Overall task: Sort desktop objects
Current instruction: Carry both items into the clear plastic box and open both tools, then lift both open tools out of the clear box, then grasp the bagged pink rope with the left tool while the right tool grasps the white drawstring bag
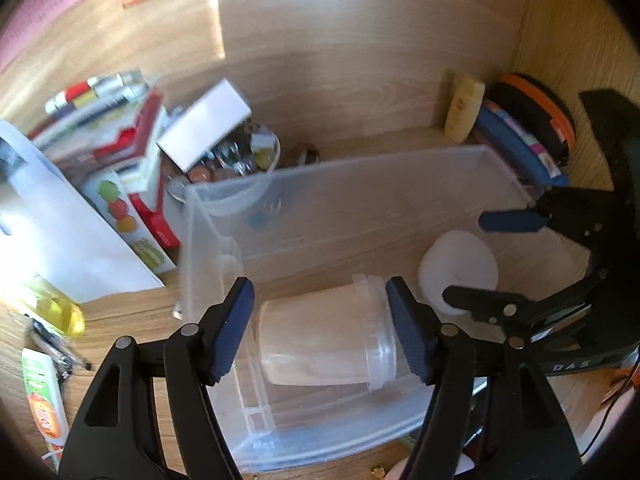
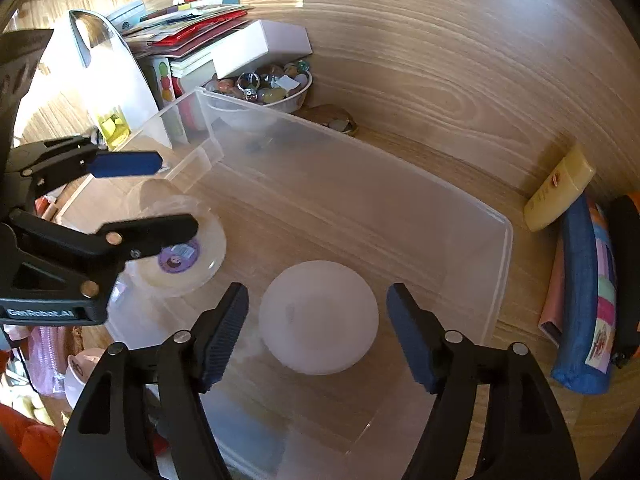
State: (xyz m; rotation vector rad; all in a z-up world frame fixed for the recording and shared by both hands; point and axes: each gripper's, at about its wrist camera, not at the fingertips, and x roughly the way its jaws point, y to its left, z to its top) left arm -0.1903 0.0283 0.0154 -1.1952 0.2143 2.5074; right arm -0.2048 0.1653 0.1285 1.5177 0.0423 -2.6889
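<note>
Both grippers are over the clear bin (image 1: 360,184), which sits on the wood desk (image 1: 360,60). Left gripper (image 1: 320,326): fingers spread wide, nothing clamped. A clear jar (image 1: 324,340) lies on its side on the bin floor, directly between the blue pads (image 1: 236,328); there is visible gap on both sides, and the lid end points toward the right pad. In the right wrist view the same jar (image 2: 180,240) shows end-on under the left gripper (image 2: 156,196), purple sticker on its face. Right gripper (image 2: 318,334): also spread wide, holding nothing. A round white lid-like disc (image 2: 320,316) sits on the bin floor between its pads (image 2: 224,336), clear of both. From the left wrist view that disc (image 1: 458,270) is just beyond the right finger, and the right gripper (image 1: 476,258) straddles it. Ahead of the left fingers, past the bin's far wall: a bowl of small trinkets (image 1: 240,156) with a white box (image 1: 204,124) tipped over it, next to a stack of books (image 1: 120,132). Ahead-right of the fingers: a yellow bottle (image 1: 464,108) leaning at the desk's back edge, touching a blue pouch (image 1: 516,140). Left of the left finger, on the desk outside the bin: a yellow-green bottle (image 1: 56,306), blurred.
</note>
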